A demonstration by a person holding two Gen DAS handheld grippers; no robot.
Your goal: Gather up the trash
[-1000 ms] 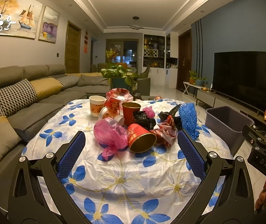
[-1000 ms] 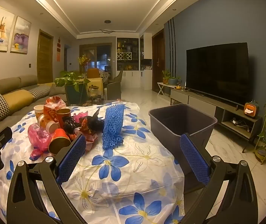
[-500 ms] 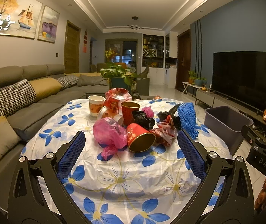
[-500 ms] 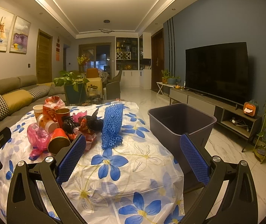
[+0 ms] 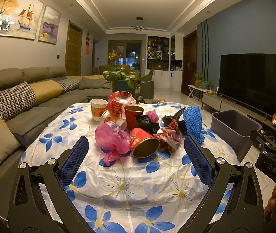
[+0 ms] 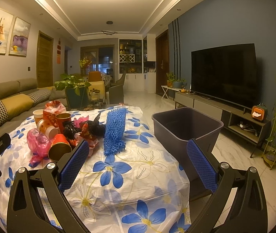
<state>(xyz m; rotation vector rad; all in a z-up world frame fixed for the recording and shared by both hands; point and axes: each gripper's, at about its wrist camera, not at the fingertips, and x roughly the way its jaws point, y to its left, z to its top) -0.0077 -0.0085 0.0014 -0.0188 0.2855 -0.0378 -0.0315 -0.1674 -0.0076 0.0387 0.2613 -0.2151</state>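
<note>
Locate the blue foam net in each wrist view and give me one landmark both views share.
Left wrist view: the blue foam net stands right of centre, at the right end of the trash pile, left of the grey bin.
Right wrist view: the net is left of centre on the flowered tablecloth, right of the pile.
Shared landmark: the grey bin beside the table.

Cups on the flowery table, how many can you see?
4: a white cup standing at the back, a red one standing mid-pile, a red one tipped over in front, a pale one lying between. Bags may hide more.
</note>
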